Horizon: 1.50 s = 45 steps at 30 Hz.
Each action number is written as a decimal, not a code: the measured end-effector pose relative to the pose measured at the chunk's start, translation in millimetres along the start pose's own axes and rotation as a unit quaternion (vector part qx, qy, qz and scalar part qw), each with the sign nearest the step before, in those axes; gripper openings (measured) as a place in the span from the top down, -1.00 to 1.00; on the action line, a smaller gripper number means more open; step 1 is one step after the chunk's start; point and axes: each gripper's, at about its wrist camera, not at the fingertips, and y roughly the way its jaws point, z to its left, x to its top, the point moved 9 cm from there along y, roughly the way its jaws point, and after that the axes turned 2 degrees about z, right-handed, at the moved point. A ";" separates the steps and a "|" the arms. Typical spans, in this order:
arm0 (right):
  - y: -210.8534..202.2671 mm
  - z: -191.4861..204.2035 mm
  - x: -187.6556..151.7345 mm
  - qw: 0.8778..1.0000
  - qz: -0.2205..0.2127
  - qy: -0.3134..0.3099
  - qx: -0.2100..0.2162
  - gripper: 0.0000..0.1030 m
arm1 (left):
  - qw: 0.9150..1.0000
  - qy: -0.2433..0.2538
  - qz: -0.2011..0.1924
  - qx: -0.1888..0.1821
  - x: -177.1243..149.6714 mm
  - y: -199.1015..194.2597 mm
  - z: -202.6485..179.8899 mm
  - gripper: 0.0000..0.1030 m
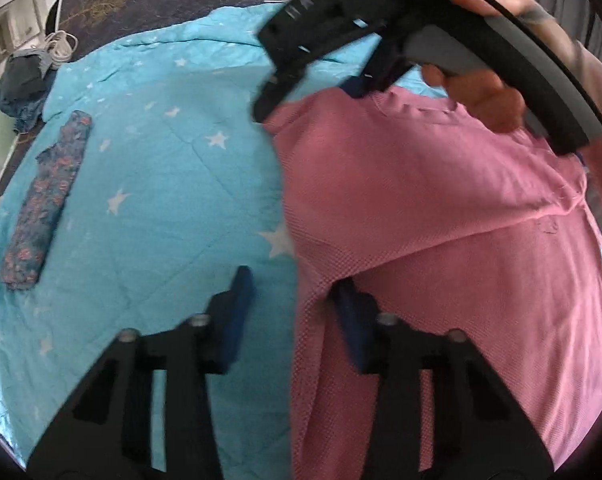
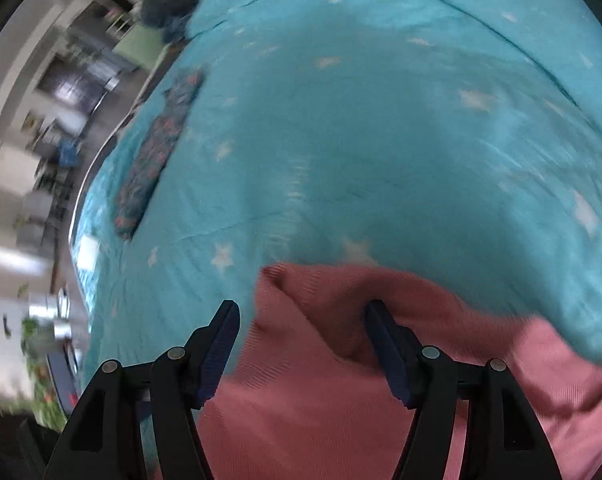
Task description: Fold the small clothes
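Note:
A pink knit shirt [image 1: 441,220] lies on a turquoise star-print quilt [image 1: 173,168], filling the right half of the left wrist view. My left gripper [image 1: 297,280] is open, its jaws astride the shirt's left edge, with the right finger partly under a fold. My right gripper [image 1: 269,112] shows at the shirt's far corner in the left wrist view, held by a hand. In the right wrist view the right gripper [image 2: 301,308] is open over a raised pink fold of the shirt [image 2: 321,360]. The view is blurred.
A folded dark floral garment [image 1: 47,200] lies at the quilt's left side, also in the right wrist view [image 2: 157,148]. A dark bundle of clothes [image 1: 17,88] and a white cable [image 1: 59,46] sit at the far left corner. The bed edge drops to the floor on the left [image 2: 81,200].

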 end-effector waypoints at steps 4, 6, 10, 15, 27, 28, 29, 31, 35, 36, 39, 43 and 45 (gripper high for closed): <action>6.6 13.6 5.9 0.999 0.024 -0.019 0.015 -0.22 | 1.000 0.005 -0.007 -0.015 0.8 -2.0 -5.5 0.68; 11.9 15.5 4.8 0.997 0.041 -0.042 -0.042 0.30 | 1.000 0.009 -0.010 -0.013 0.6 -2.8 -7.5 0.80; 3.7 11.4 8.7 0.996 0.030 -0.011 -0.079 0.87 | 0.999 0.002 -0.029 0.016 4.7 -8.7 -0.7 0.87; -33.4 -13.4 40.7 0.989 -0.094 0.112 -0.029 0.99 | 0.999 -0.034 -0.017 0.016 -3.1 -5.6 22.7 0.76; -52.8 32.6 -3.1 0.992 -0.114 0.025 0.051 0.91 | 0.997 -0.066 -0.031 0.005 -12.7 -41.6 22.4 0.48; -54.7 39.5 -12.5 0.993 -0.108 0.013 0.049 0.91 | 0.997 -0.070 -0.042 -0.010 -9.5 -51.4 18.3 0.48; -52.0 44.7 -19.5 0.994 -0.100 0.004 0.046 0.91 | 0.995 -0.075 -0.052 -0.028 -5.2 -60.2 12.8 0.48; -36.1 46.8 -24.0 0.996 -0.081 0.006 0.038 0.91 | 0.993 -0.080 -0.057 -0.058 2.9 -64.5 1.4 0.49; 11.8 17.9 -8.1 0.996 -0.065 0.036 -0.046 0.97 | 0.995 -0.081 -0.026 -0.060 21.4 -26.3 -12.4 0.56; 17.3 14.0 -3.0 0.996 -0.074 0.043 -0.041 0.99 | 0.996 -0.081 -0.004 -0.031 19.6 -7.1 -6.8 0.61; 9.7 4.0 6.2 0.989 -0.109 0.099 0.017 0.97 | 0.994 -0.103 0.009 -0.023 9.8 12.7 8.3 0.79; -44.3 -4.9 -20.9 0.983 -0.156 0.090 0.014 0.89 | 0.996 -0.089 0.000 -0.019 9.2 -2.7 8.5 0.79; -78.0 -16.1 -55.7 0.979 -0.187 0.084 -0.007 0.81 | 0.995 -0.091 -0.010 -0.025 10.0 -12.2 6.6 0.76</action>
